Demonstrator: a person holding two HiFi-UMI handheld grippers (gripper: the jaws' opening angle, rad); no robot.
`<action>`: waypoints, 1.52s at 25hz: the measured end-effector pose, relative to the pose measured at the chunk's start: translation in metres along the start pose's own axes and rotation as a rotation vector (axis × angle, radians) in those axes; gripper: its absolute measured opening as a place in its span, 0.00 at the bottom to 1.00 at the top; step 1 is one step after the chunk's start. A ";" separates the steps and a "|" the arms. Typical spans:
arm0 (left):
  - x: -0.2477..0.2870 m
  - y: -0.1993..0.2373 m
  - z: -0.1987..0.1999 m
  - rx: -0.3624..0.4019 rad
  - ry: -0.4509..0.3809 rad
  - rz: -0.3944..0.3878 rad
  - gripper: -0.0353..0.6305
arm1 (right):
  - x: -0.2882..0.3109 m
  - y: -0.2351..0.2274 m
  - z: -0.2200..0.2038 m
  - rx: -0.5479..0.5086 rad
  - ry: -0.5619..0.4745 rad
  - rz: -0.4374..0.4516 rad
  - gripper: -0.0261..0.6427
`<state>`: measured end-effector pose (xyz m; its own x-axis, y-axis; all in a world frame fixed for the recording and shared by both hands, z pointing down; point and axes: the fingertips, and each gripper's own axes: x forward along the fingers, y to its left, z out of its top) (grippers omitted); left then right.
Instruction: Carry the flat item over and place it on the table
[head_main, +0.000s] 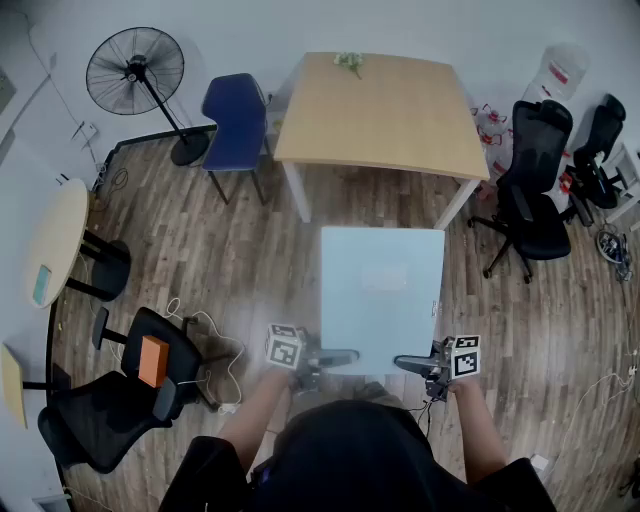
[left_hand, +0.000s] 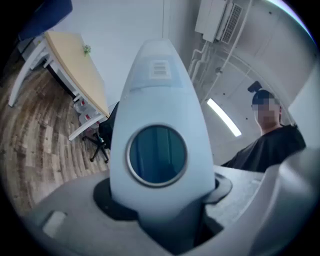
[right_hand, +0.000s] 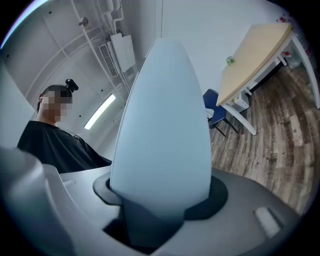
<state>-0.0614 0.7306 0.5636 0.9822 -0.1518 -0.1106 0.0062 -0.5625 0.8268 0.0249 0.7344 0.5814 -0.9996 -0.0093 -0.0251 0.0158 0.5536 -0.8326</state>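
A flat pale-blue panel (head_main: 382, 295) hangs level over the wood floor in the head view, held by its near edge. My left gripper (head_main: 335, 358) is shut on its near left corner and my right gripper (head_main: 415, 363) on its near right corner. In the left gripper view the panel (left_hand: 157, 80) runs edge-on out of the jaws of the left gripper (left_hand: 165, 210), with a round dark ringed window (left_hand: 157, 154) in it. The right gripper view shows the panel (right_hand: 162, 125) clamped in the right gripper (right_hand: 155, 205). The light wooden table (head_main: 400, 120) stands ahead, beyond the panel's far edge.
A small green sprig (head_main: 349, 63) lies at the table's far edge. A blue chair (head_main: 235, 120) and a standing fan (head_main: 135, 70) are to its left, black office chairs (head_main: 530, 180) to its right. Near left stands a black chair (head_main: 125, 400) with an orange box (head_main: 152, 360).
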 end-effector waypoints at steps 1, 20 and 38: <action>0.000 -0.001 0.000 0.004 0.010 -0.001 0.52 | 0.000 0.001 -0.001 0.000 -0.010 -0.001 0.47; 0.107 0.034 0.016 0.005 0.003 0.052 0.52 | -0.103 -0.034 0.041 0.019 0.005 0.053 0.48; 0.103 0.147 0.134 -0.048 0.008 0.006 0.53 | -0.079 -0.138 0.154 0.066 -0.023 -0.013 0.48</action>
<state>0.0156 0.5233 0.5999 0.9837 -0.1487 -0.1013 0.0089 -0.5220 0.8529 0.1045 0.5302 0.6130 -0.9990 -0.0354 -0.0261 0.0050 0.4974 -0.8675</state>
